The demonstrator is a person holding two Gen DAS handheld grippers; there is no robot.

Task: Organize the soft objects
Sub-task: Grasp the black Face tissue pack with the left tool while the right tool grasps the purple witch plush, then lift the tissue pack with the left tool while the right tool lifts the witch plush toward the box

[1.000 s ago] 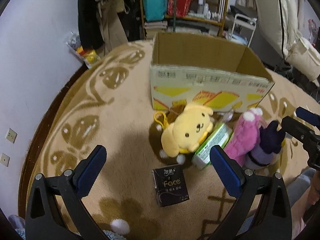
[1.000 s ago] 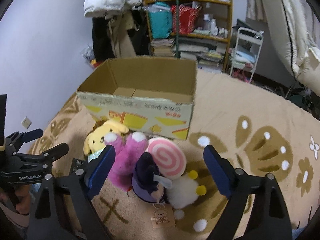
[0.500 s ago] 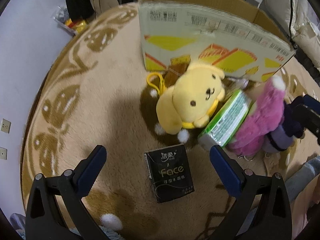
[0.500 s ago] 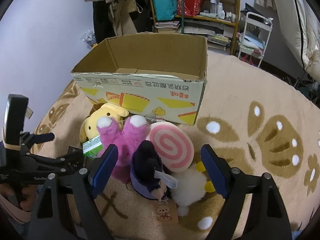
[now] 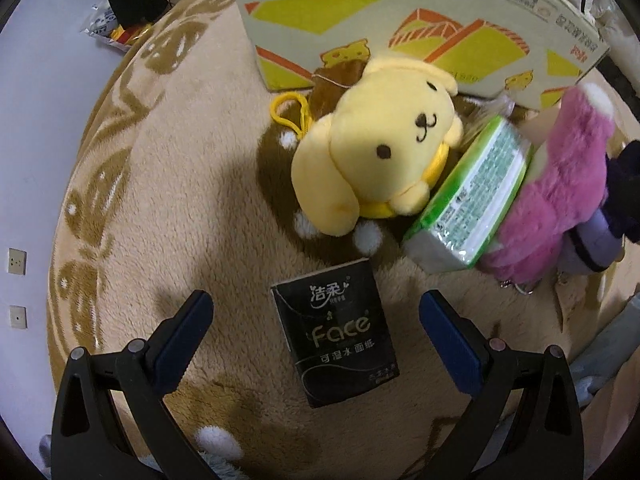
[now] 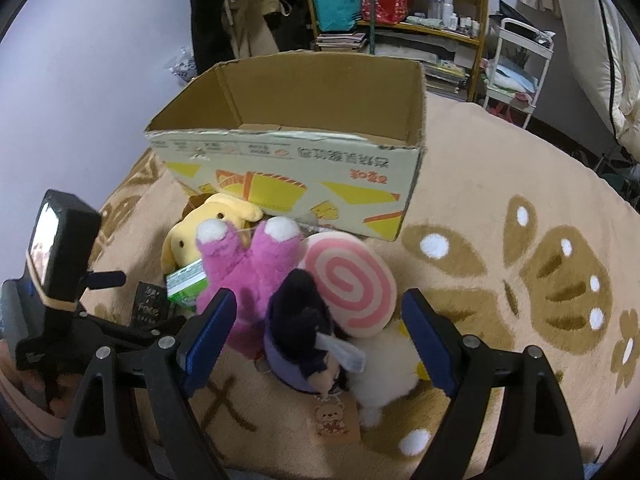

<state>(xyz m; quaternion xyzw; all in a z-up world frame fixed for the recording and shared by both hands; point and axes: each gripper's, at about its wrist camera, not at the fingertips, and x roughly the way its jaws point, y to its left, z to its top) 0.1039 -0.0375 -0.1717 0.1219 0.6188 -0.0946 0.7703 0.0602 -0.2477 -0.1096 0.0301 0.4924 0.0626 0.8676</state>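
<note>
Across the whole floor of both views spreads a beige rug (image 6: 500,184) with brown leaf and paw shapes, and on it, in the upper middle of the right wrist view, stands the open cardboard box (image 6: 296,176), nothing visible inside it from this angle, which looks like the place the soft things are meant to go. Just in front of the box lies the pile: a pink plush (image 5: 560,208) with white-tipped feet, a yellow dog plush (image 5: 384,144) leaning against a green tissue pack (image 5: 472,204), a pink-and-white swirl cushion (image 6: 352,280), a dark purple doll (image 6: 304,336) and a white fluffy toy (image 6: 384,372) touching one another. Smallest and nearest, lower centre of the left wrist view, a black "Face" tissue pack (image 5: 336,336) lies flat and apart from the pile. The left gripper (image 5: 316,316) hangs over that pack with its blue fingers spread wide on either side of it, touching nothing; the right gripper (image 6: 316,320) is likewise spread wide, empty, over the purple doll. Nothing has gone into the box, so this reads as the approach to a first pick. Next, the left fingers probably need to drop down around the black pack's narrow sides and close gently, since it will squash.
</note>
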